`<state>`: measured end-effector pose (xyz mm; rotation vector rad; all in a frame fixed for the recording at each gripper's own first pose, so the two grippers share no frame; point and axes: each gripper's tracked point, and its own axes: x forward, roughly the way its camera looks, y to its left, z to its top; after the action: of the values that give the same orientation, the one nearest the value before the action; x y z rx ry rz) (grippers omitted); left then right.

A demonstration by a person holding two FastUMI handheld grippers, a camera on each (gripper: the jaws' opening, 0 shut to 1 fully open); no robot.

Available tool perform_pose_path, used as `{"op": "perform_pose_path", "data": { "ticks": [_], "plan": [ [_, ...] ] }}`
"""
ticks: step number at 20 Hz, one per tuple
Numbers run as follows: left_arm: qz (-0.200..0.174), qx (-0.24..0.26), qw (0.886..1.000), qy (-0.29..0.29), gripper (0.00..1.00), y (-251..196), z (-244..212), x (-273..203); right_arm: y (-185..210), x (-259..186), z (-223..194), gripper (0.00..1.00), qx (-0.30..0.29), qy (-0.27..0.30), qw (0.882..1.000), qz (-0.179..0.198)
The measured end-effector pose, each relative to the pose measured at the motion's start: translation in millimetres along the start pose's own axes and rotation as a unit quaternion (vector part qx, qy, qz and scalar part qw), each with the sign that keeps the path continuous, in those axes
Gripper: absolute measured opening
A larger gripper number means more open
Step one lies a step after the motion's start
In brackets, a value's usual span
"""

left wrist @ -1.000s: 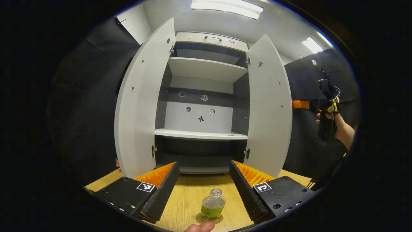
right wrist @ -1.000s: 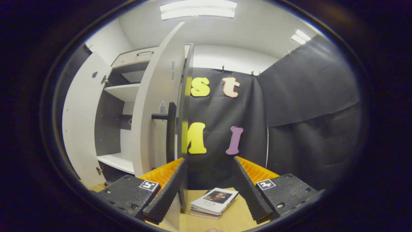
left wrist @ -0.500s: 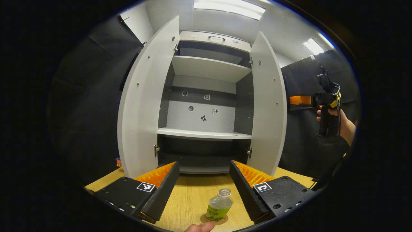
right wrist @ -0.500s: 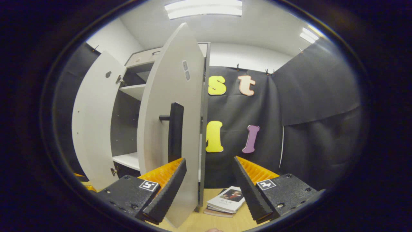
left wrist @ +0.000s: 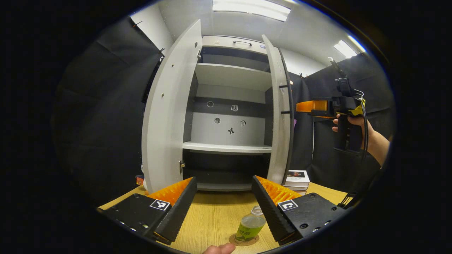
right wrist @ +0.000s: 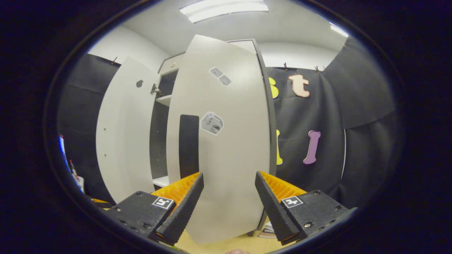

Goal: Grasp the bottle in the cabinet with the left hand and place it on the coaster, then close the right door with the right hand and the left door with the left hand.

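In the left gripper view a small clear bottle (left wrist: 251,225) with a green label stands on a round coaster (left wrist: 243,241) on the wooden table, between my left gripper's (left wrist: 223,206) open fingers and near the right one. Behind it the cabinet (left wrist: 229,116) has its left door (left wrist: 169,109) wide open and its right door (left wrist: 279,116) swung partway in. The other gripper (left wrist: 317,106), held by a hand, is at that door's outer side. In the right gripper view my right gripper (right wrist: 227,203) stands open right in front of the right door's outer face (right wrist: 226,148), beside its dark handle (right wrist: 188,144).
A small stack of books (left wrist: 296,177) lies on the table to the right of the cabinet. The cabinet's shelves (left wrist: 226,147) are bare, with small stickers on the back panel. Some small items (right wrist: 72,169) sit at the far left of the table.
The right door has swung from wide open to partway shut, with the right gripper following its outer face. The left gripper has drifted left, so the bottle now sits nearer its right finger.
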<state>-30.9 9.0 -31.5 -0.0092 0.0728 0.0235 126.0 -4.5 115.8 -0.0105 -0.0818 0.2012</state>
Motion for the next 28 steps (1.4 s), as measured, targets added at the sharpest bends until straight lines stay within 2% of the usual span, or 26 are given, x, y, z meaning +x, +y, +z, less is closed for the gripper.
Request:
{"op": "perform_pose_path", "data": {
  "ticks": [3, 8, 12, 13, 16, 17, 18, 19, 23, 24, 25, 26, 28],
  "plan": [
    [0.005, 0.001, 1.000, 0.000, 0.95, 2, 0, -1, -1, -16, -3, 0.94, -0.013, 0.008, 1.000, -0.005],
    [-0.010, -0.019, 1.000, -0.001, 0.95, -4, 6, 5, 4, -63, -21, 0.96, -0.016, 0.016, 1.000, -0.011],
    [-0.023, -0.015, 1.000, 0.003, 0.95, -11, 8, 11, 12, -105, -40, 0.94, 0.004, 0.039, 0.999, -0.017],
    [-0.028, -0.011, 1.000, 0.005, 0.95, -13, 7, 11, 13, -114, -41, 0.96, 0.013, 0.039, 0.999, -0.021],
    [-0.041, -0.007, 0.999, 0.010, 0.95, -21, 8, 10, 8, -140, -50, 0.96, 0.022, 0.035, 0.998, -0.048],
    [-0.045, -0.011, 0.999, 0.012, 0.90, -24, 8, 11, 7, -148, -57, 0.96, 0.027, 0.039, 0.997, -0.056],
    [-0.048, -0.017, 0.999, 0.012, 0.95, -26, 10, 11, 6, -155, -64, 0.94, 0.030, 0.045, 0.996, -0.066],
    [-0.050, -0.024, 0.998, 0.009, 0.95, -29, 12, 11, 4, -162, -70, 0.94, 0.032, 0.048, 0.996, -0.075],
    [-0.057, -0.038, 0.998, 0.002, 0.95, -34, 21, 13, -2, -178, -94, 0.94, 0.047, 0.064, 0.992, -0.102],
    [-0.054, -0.036, 0.998, 0.000, 1.00, -32, 23, 13, -4, -181, -99, 0.94, 0.054, 0.069, 0.990, -0.107],
    [-0.048, -0.029, 0.998, -0.002, 1.00, -29, 24, 12, -3, -182, -100, 0.96, 0.064, 0.071, 0.990, -0.106],
    [-0.040, -0.019, 0.999, -0.005, 0.95, -25, 25, 12, -2, -182, -98, 0.96, 0.072, 0.067, 0.990, -0.104],
    [-0.030, -0.011, 0.999, -0.011, 0.95, -18, 31, 8, -1, -179, -92, 0.96, 0.074, 0.055, 0.990, -0.102]
  ]
}}
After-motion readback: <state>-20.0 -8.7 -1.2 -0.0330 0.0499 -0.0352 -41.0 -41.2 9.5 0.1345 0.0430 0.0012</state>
